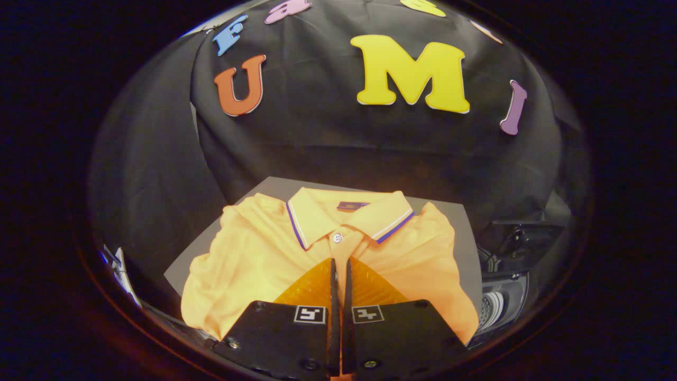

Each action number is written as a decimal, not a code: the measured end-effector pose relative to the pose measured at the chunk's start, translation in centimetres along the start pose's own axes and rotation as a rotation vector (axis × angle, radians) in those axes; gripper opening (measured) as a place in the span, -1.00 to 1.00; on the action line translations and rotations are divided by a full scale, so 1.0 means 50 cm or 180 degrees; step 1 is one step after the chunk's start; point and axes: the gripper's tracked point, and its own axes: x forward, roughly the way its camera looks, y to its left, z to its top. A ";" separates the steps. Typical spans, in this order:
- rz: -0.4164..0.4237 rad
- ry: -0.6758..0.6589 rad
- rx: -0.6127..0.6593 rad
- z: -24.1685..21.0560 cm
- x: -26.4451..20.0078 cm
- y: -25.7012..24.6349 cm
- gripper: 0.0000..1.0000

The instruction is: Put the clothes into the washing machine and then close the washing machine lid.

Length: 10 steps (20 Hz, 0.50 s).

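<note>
An orange polo shirt (254, 259) with a blue-and-white trimmed collar lies folded, front up, on a grey board (275, 186). My gripper (341, 263) hovers over the shirt's middle. Its fingers are shut together, with only a thin slit between them. Their tips sit on the button placket just below the white collar button (337, 237). I cannot tell whether any fabric is pinched in the slit. The washing machine (502, 304) stands to the right of the shirt, with its dark lid (523, 235) raised.
Black cloth forms the booth wall behind the board and drapes down on the left. A small white-and-blue object (119, 270) lies low on the far left. The machine's opening lies close beside the board's right edge.
</note>
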 end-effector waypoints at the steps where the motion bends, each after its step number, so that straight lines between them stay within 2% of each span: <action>1: 0.0019 -0.0082 -0.0005 0.006 -0.024 -0.001 -0.90; 10: 0.0040 -0.0978 0.0041 0.092 -0.316 -0.017 -0.90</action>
